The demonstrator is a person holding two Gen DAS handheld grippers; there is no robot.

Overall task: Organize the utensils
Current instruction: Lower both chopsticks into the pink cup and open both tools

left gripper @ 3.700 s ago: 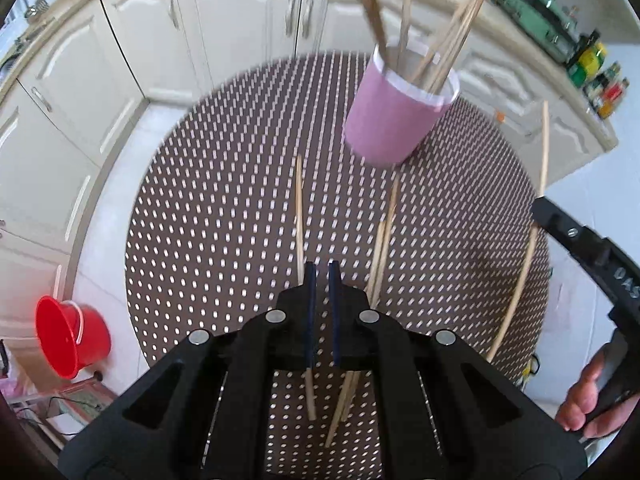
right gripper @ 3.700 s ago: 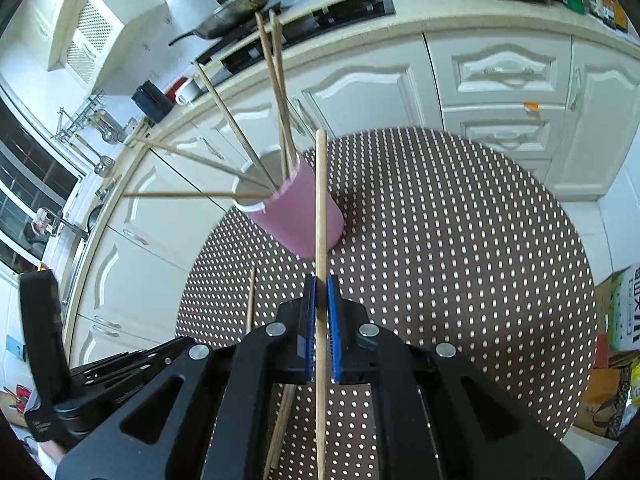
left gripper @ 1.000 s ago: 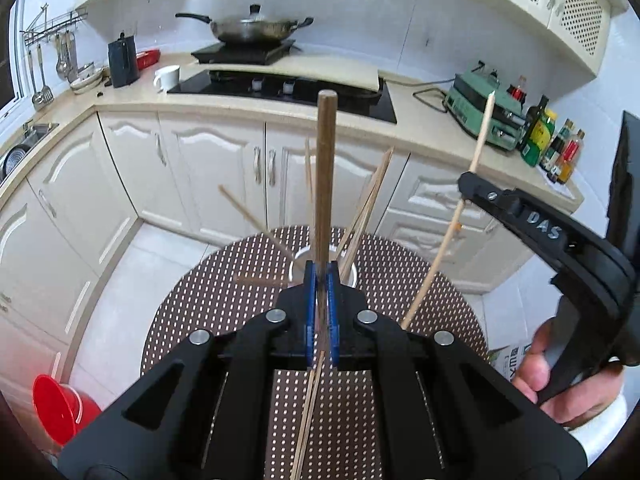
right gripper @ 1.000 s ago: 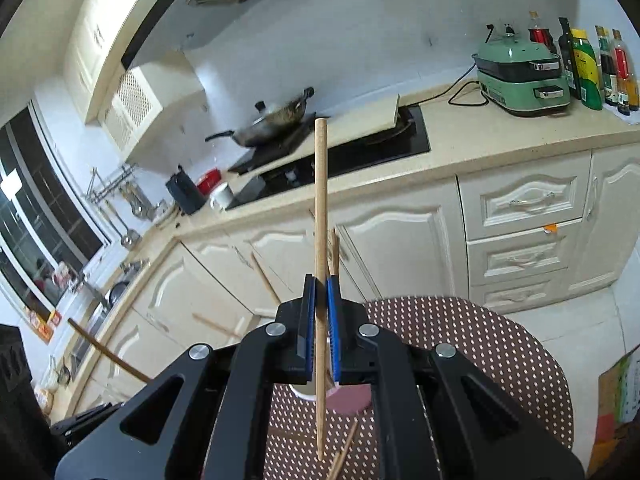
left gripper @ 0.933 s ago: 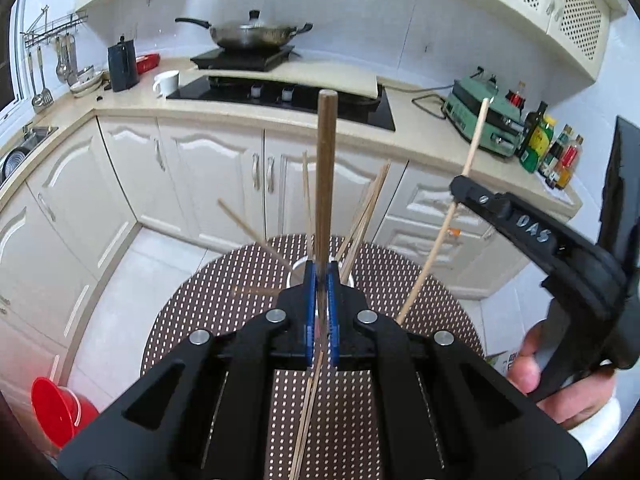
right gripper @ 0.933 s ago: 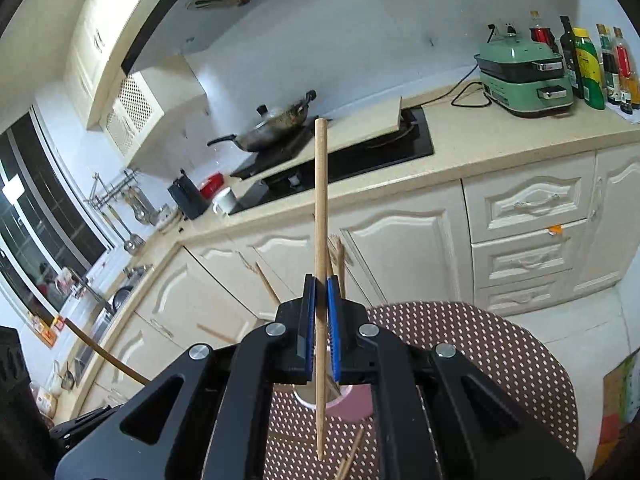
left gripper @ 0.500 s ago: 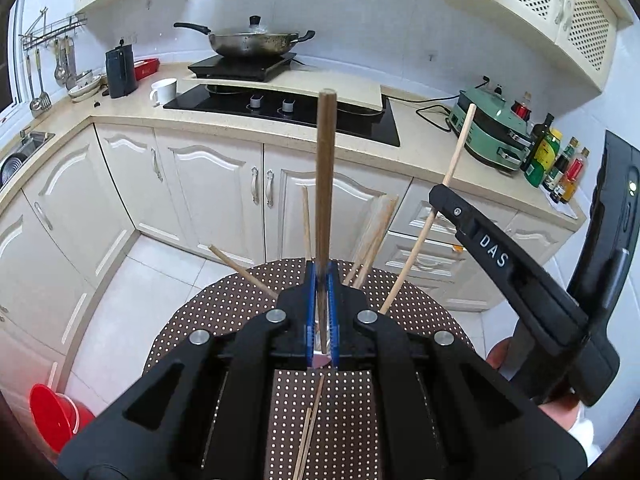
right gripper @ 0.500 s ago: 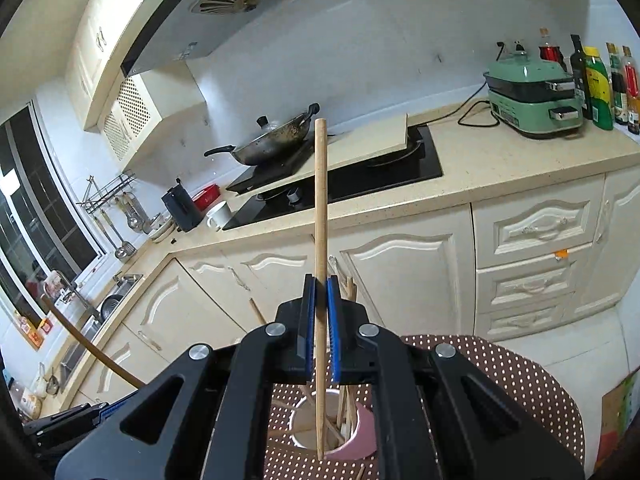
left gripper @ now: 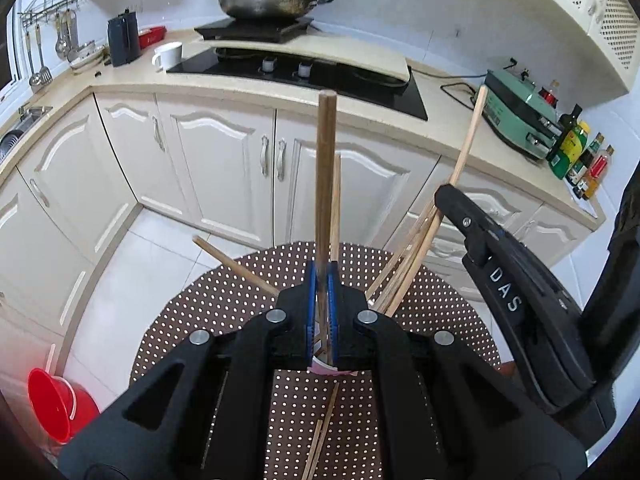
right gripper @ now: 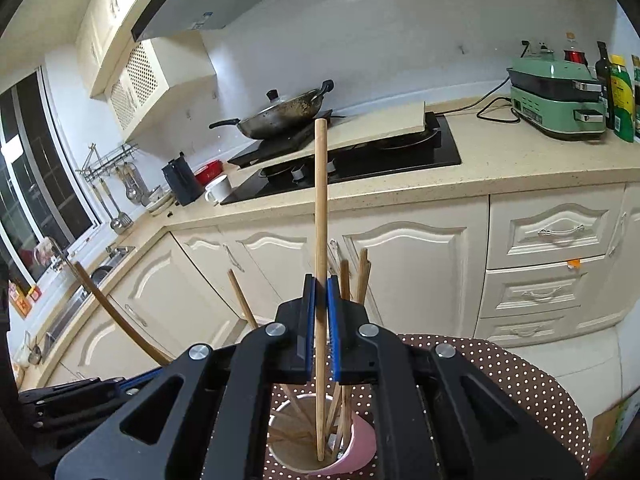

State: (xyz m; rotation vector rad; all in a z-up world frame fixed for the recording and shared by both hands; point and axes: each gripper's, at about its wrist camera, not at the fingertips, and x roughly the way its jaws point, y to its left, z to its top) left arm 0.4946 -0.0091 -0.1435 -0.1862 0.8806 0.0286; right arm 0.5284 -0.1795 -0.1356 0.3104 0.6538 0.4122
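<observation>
My left gripper is shut on a dark wooden chopstick that stands upright above the pink cup, which is mostly hidden behind the jaws. My right gripper is shut on a lighter chopstick, held upright with its lower tip inside the pink cup. The cup holds several chopsticks leaning outward. The right gripper also shows in the left wrist view, close on the right. Two chopsticks lie on the dotted brown table.
White kitchen cabinets and a counter with a stove and a wok stand behind the round table. A green appliance and bottles sit at the right of the counter. A red bucket stands on the floor at the left.
Both grippers have tilted up and moved over the cup. The right chopstick's lower tip has gone down into the cup. The right gripper has come closer to the left one.
</observation>
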